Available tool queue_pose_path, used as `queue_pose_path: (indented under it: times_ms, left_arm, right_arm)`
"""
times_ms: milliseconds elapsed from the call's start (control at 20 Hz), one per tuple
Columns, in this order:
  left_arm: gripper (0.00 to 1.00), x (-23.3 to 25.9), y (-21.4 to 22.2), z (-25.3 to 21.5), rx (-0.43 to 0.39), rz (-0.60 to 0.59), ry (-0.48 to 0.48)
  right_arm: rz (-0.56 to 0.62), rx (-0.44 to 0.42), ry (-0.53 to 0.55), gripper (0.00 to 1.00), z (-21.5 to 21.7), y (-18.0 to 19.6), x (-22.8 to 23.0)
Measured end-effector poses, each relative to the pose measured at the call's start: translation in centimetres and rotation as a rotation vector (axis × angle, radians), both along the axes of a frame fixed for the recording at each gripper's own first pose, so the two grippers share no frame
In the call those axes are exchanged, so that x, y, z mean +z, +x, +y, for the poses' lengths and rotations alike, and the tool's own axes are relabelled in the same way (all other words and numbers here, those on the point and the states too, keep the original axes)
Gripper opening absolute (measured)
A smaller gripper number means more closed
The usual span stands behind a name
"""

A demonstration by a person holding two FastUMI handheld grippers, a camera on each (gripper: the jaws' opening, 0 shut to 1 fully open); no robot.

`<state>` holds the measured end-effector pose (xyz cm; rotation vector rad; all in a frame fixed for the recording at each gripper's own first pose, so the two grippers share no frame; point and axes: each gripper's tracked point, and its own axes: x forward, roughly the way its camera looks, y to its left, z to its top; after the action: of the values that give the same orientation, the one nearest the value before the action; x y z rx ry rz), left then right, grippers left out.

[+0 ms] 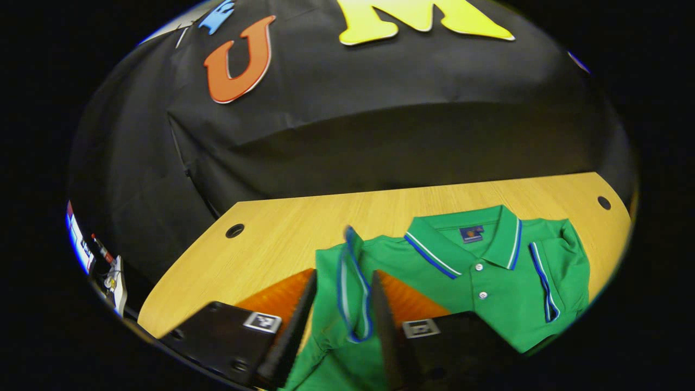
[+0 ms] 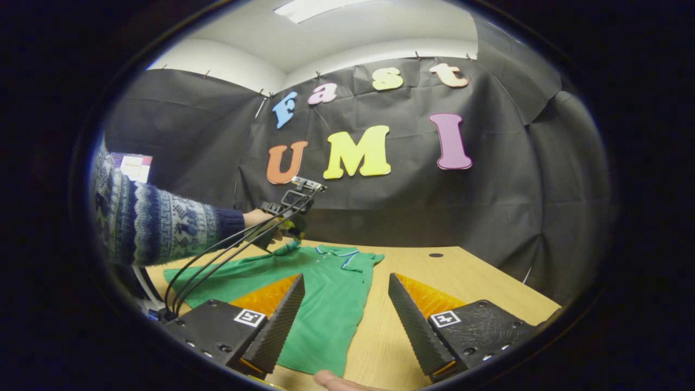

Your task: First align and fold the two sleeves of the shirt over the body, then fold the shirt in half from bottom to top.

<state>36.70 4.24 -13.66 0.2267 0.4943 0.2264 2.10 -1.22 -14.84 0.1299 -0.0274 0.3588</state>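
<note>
The green shirt [image 1: 478,271] lies flat on the wooden table [image 1: 271,239], collar toward the far wall. In the left gripper view, the left gripper [image 1: 339,320] has the left sleeve [image 1: 350,288] lifted off the table, its striped cuff standing between the 2 fingers; the jaws are narrowly parted with the fabric between them, and I cannot tell whether both fingers press on it. The right sleeve [image 1: 548,271] already lies folded over the body.

In the right gripper view, the right gripper [image 2: 346,320] hovers wide open and holds nothing, over the shirt's near right edge, with its hem [image 2: 315,364] at the near table edge. Bare table lies to the right and far of the shirt. The other gripper, held by a hand [image 2: 258,218] in a patterned sleeve [image 2: 157,222], sits at the far left.
</note>
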Motion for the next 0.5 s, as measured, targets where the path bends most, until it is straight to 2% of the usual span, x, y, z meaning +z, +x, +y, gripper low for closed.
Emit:
queue_pose_path:
  times_ms: [50,250,400,500]
  left_arm:
    - [1.00,0.4,0.0,-0.7,-0.018,-0.016,0.016]
    - [1.00,1.5,-1.4,-3.1,-0.039,-0.060,-0.060]
    - [1.00,2.8,-2.9,-3.4,-0.026,-0.091,-0.127]
    - [1.00,3.9,-4.4,-2.9,-0.026,-0.121,-0.134]
  right_arm:
    - [0.002,-0.003,0.000,0.94,-0.1,-0.1,-0.1]
    - [0.018,-0.008,-0.001,0.94,-0.1,-0.5,-0.3]
    - [0.034,-0.012,-0.006,0.94,0.2,-0.9,-0.5]
    - [0.032,-0.014,-0.008,0.94,0.4,-1.5,-0.1]
